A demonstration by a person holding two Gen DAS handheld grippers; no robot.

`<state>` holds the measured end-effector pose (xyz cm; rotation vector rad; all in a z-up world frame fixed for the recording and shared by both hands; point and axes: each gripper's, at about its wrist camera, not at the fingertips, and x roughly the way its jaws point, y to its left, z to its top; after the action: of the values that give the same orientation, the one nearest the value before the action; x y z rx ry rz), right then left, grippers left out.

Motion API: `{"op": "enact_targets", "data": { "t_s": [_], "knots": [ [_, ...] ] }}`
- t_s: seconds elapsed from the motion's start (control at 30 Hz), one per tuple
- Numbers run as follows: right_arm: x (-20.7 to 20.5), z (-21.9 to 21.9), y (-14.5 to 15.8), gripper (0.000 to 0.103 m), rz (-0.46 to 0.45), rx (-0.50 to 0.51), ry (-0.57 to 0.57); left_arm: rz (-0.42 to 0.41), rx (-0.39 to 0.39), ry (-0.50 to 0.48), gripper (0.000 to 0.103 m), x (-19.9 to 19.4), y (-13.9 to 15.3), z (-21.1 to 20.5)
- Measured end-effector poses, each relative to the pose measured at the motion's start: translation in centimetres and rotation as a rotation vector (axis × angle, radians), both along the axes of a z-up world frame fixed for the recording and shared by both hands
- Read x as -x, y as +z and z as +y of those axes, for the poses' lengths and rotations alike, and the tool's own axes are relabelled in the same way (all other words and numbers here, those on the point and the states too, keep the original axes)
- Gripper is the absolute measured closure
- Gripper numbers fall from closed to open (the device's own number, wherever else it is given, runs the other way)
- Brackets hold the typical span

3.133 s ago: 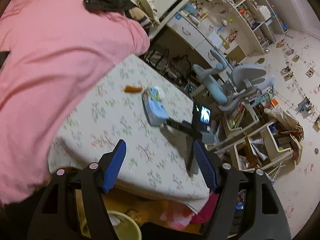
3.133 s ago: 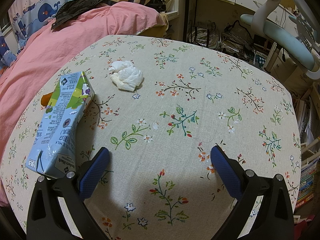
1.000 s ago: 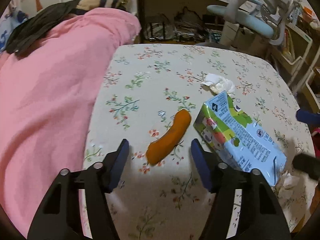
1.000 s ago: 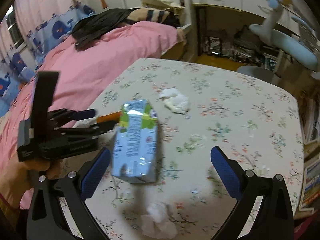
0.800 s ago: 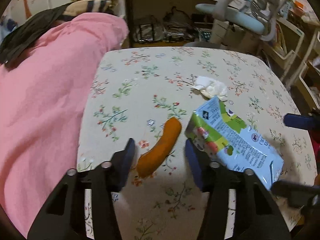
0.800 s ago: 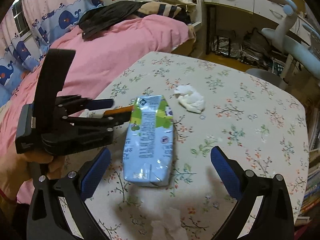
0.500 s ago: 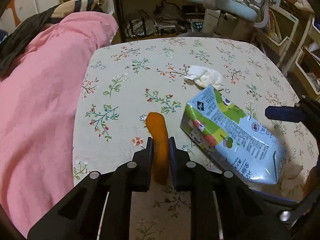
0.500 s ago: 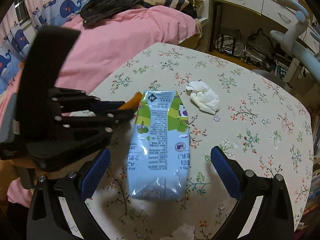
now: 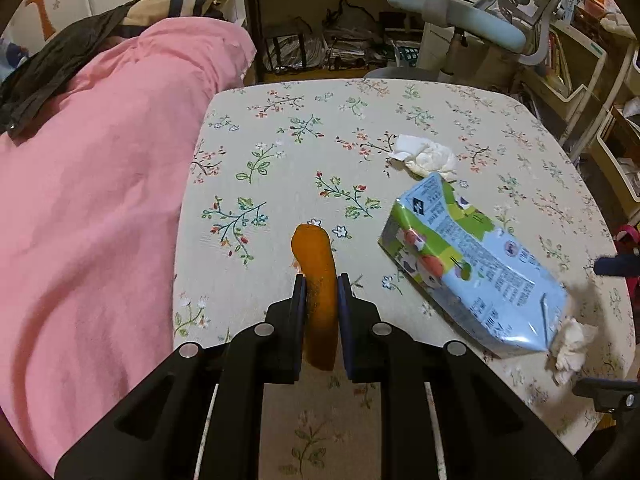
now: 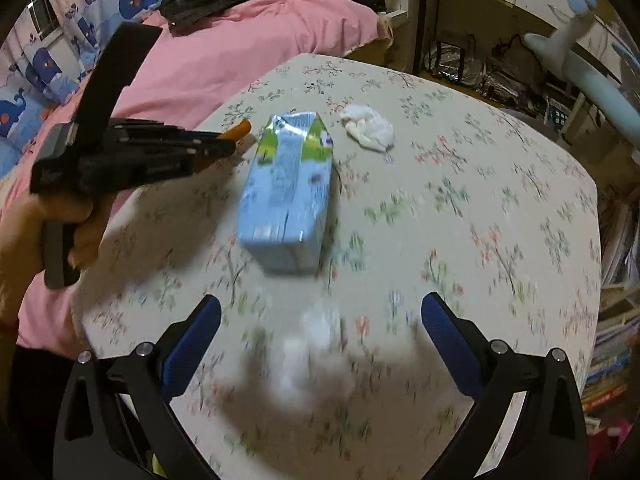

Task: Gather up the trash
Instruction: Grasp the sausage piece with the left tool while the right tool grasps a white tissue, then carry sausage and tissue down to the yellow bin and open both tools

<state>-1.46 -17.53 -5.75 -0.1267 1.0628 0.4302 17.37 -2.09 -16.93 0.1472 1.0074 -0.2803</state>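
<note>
Left tongs [image 9: 322, 292] clench the curved orange peel strip [image 9: 316, 280]; right tongs [image 10: 320, 340] gape empty. The soft peel could slip free when lifted.

Carton [image 9: 472, 268] on table [image 9: 280, 128]; peel [image 9: 316, 280] left, tissue [image 9: 426, 156] behind.

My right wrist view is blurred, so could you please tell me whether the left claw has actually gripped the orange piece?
Observer: Yes. The left claw has just been closing, and both pads now press the sides of the orange piece. Its far end sticks out ahead.
Operator: Thank you. What is the blurred white thing in front of the open right claw?
Observer: A crumpled tissue, lying right beside the bottom corner of the carton.
</note>
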Motion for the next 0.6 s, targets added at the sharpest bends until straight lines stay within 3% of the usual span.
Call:
{"op": "enact_targets", "data": {
  "t_s": [0.1, 0.17, 0.2, 0.23, 0.33, 0.6],
  "knots": [
    [1.8, -0.5, -1.1, 0.009, 0.013, -0.022, -0.017, 0.003, 0.018, 0.002, 0.088, 1.0, 0.4, 0.2],
    [1.9, 0.0, -1.9, 0.034, 0.038, -0.026, -0.003, 0.002, 0.037, 0.002, 0.088, 1.7, 0.9, 0.4],
    [1.8, 0.2, -2.5, 0.041, 0.046, -0.011, -0.010, 0.000, 0.042, 0.002, 0.088, 2.0, 1.0, 0.4],
    [1.8, 0.3, -3.0, 0.055, 0.052, -0.002, -0.017, -0.004, 0.046, 0.000, 0.088, 2.6, 1.3, 0.4],
    [1.8, 0.1, -3.2, 0.082, 0.047, -0.018, -0.033, -0.024, 0.059, -0.010, 0.088, 3.9, 2.3, 0.4],
    [5.6, -2.1, -0.6, 0.085, -0.051, -0.163, -0.079, -0.065, 0.118, -0.009, 0.088, 8.8, 4.7, 0.8]
  ]
}}
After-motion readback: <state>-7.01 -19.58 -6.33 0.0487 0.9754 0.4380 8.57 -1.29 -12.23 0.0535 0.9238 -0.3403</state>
